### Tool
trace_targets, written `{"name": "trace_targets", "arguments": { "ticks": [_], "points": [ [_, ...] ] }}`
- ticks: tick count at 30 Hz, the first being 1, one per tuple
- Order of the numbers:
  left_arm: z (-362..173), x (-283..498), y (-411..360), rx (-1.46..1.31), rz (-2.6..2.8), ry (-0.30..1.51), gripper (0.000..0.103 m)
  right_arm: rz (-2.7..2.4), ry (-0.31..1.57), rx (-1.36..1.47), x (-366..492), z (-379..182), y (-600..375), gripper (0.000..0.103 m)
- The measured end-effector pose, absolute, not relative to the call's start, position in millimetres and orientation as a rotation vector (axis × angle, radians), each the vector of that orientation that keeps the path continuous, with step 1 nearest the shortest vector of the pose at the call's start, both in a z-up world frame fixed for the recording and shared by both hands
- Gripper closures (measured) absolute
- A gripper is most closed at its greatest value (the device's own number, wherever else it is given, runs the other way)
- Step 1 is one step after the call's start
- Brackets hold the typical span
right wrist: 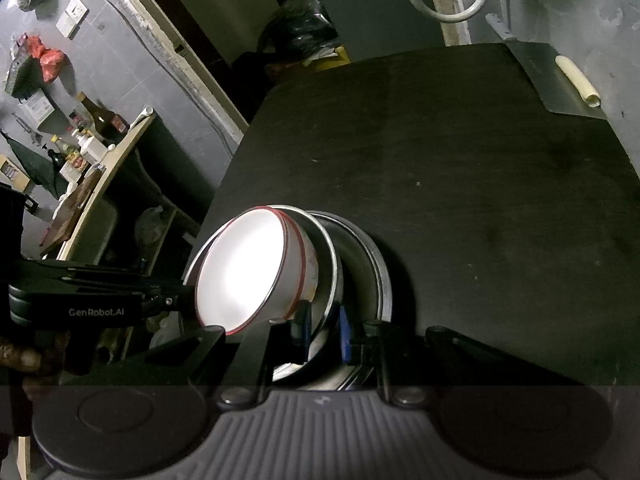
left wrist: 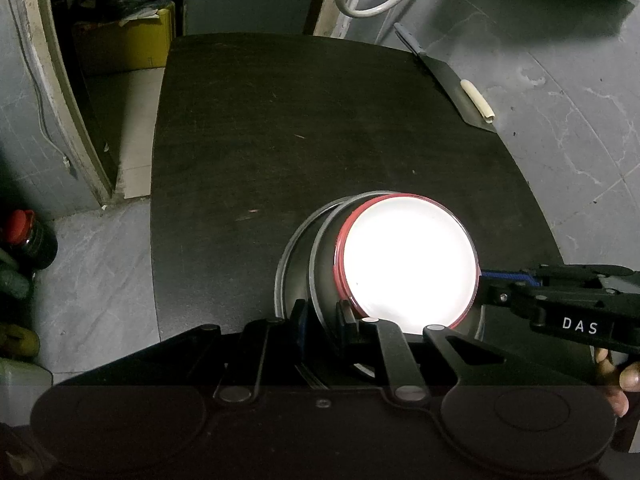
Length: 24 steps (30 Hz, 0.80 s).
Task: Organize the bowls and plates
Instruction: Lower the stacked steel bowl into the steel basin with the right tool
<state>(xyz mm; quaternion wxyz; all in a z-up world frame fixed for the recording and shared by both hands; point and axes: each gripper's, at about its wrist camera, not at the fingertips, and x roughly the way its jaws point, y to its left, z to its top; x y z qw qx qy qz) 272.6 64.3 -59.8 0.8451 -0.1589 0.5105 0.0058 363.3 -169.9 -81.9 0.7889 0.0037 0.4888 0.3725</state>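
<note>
Both the left gripper (left wrist: 322, 314) and right gripper (right wrist: 325, 330) are clamped on opposite rims of the nested steel plates (left wrist: 298, 264) cradling the red-rimmed white bowl (left wrist: 408, 260), seemingly steadying the stack on the dark table (left wrist: 320, 120).

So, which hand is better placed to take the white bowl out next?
Probably left. The white bowl sits right beside the left gripper, while the right gripper, shut on the steel bowl, can hold it steady.

left gripper (left wrist: 322, 316) jaws clamp steel bowl (left wrist: 324, 264) rim holding white bowl (left wrist: 408, 264).
</note>
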Motion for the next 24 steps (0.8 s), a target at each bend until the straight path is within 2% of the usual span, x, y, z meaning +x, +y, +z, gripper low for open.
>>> {"name": "trace_targets", "arguments": {
  "ticks": [10,15,24],
  "points": [
    [-59.3,270.4,63.3,-0.329,0.022,1.076,0.087,0.784,1.048,0.011,361.2,-82.7,-169.8,0.085],
    [-58.3,268.3,65.1,-0.338,0.037,1.068,0.079,0.777,1.039,-0.001,358.4,-79.6,-167.5,0.084],
    [-53.4,266.1,62.3,-0.318,0.055,1.063,0.074,0.775,1.029,0.007,356.7,-77.7,-171.0,0.083]
  ]
}}
